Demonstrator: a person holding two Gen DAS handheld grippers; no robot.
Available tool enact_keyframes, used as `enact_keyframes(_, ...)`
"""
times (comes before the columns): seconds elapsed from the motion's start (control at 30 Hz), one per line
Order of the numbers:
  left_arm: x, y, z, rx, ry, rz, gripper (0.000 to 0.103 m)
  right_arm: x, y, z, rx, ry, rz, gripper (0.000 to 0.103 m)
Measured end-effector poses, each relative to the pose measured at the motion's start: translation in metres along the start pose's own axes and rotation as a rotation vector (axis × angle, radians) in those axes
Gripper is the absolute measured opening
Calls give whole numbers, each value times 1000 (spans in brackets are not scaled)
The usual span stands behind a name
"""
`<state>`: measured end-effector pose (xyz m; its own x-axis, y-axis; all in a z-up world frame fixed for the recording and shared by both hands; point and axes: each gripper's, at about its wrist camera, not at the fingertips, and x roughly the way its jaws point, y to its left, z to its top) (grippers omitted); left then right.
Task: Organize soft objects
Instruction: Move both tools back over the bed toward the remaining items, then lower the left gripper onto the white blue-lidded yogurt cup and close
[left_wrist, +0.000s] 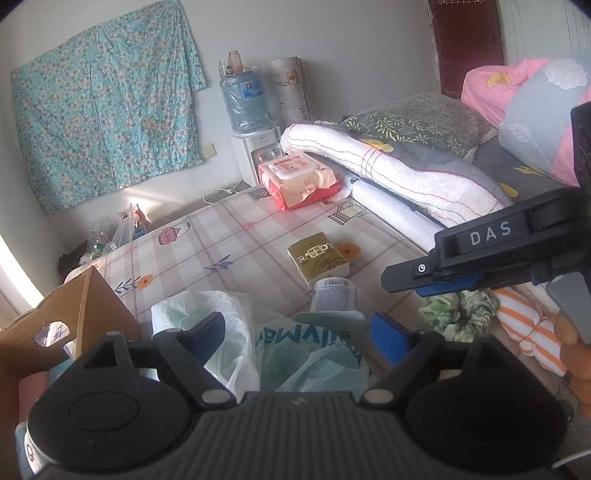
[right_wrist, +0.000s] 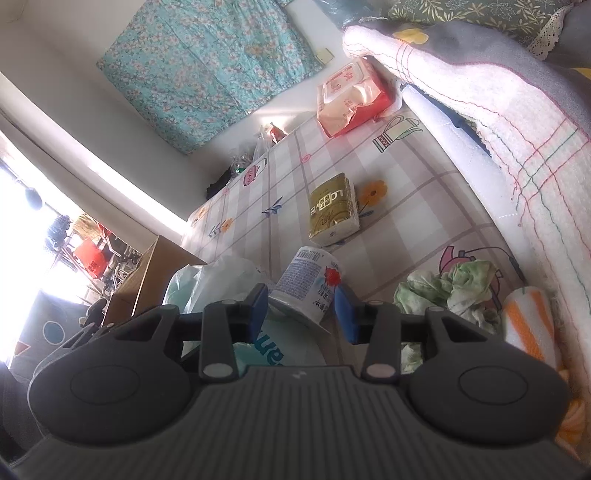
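A table covered by a checked, flower-printed cloth is seen beside a bed heaped with a white towel blanket and pillows. A cardboard box stands at the table's near left corner. A crumpled white and pale-green plastic bag lies next to the box, under the left gripper, whose jaws are spread wide and hold nothing. A red wet-wipes pack lies at the far end, a gold tissue pack mid-table. A green-and-white cloth is bunched beside a rolled orange-striped towel. A white cup lies tipped between the half-open jaws of the right gripper; whether the pads press it cannot be told.
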<state>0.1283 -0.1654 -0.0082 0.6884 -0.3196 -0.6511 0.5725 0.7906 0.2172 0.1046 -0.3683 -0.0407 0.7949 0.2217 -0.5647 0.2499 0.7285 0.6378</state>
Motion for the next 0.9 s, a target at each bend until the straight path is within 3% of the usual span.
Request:
enact_keyframes(0.2,-13,23,13,15,52,-42,95,8,3,-2,-10,-1,29,44)
enact_keyframes(0.33,-12,38,19,-4,84,-65,95,18,9,-6,-59,-10,-1,44)
enact_keyframes(0.57,-11,53,36,37,37,-48,92,30,15,-16,-167,-23,-60,44)
enact_keyframes(0.73,4,49,45,139,26,-31,80,36,18,-18,-207,-43,-60,44)
enact_keyframes(0.9,28,45,51,172,67,-81,62,45,22,-18,-249,-39,-73,38)
